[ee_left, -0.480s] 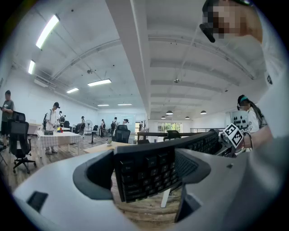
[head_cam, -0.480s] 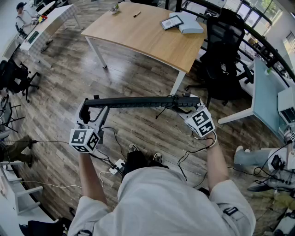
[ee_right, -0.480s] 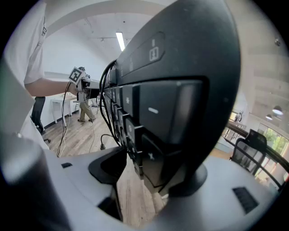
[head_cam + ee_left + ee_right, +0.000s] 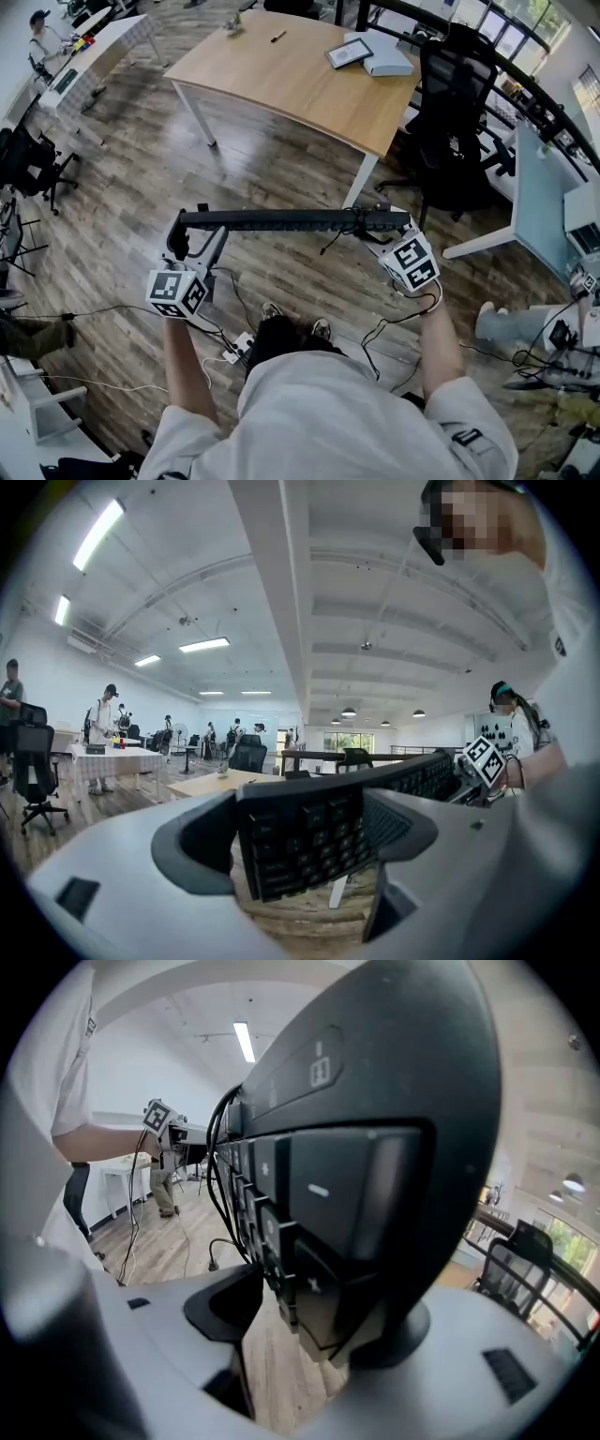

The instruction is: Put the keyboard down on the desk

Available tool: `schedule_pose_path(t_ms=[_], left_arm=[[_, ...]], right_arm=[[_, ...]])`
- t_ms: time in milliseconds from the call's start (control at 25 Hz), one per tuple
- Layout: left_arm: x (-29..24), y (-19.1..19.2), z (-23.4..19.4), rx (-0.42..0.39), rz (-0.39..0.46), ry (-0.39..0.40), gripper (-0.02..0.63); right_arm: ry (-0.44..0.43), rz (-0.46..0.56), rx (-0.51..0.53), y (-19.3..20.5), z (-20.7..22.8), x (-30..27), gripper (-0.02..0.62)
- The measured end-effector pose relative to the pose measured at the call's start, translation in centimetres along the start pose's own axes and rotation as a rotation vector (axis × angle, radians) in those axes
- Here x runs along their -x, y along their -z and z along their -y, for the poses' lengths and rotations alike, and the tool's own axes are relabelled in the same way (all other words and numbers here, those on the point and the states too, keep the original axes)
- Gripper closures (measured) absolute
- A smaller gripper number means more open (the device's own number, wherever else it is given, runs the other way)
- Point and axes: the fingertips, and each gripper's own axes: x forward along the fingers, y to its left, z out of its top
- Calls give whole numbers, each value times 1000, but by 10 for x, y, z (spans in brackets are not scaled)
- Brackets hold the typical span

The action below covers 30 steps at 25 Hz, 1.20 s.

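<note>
Keyboard (image 4: 291,221) hangs level over the wood floor (image 4: 112,169), its ends pinched by the left gripper (image 4: 180,239) at 9 o'clock and the right gripper (image 4: 386,228) at 3; it sits slightly lower in view than before, with the desk (image 4: 281,80) well apart at 12

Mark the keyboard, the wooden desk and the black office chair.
keyboard (image 4: 281,221): head view, middle of its long edge.
wooden desk (image 4: 281,75): head view, bare part of the top.
black office chair (image 4: 455,80): head view, backrest.
</note>
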Motion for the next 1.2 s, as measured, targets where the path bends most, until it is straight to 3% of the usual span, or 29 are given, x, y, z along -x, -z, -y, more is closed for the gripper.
schedule_pose_path(t_ms=[800, 1200], left_arm=[[-75, 1, -102, 24, -17, 168, 193], [-178, -19, -155, -2, -15, 135, 193]], right_arm=[[119, -73, -65, -37, 0, -72, 318], [101, -34, -58, -68, 89, -159, 318]])
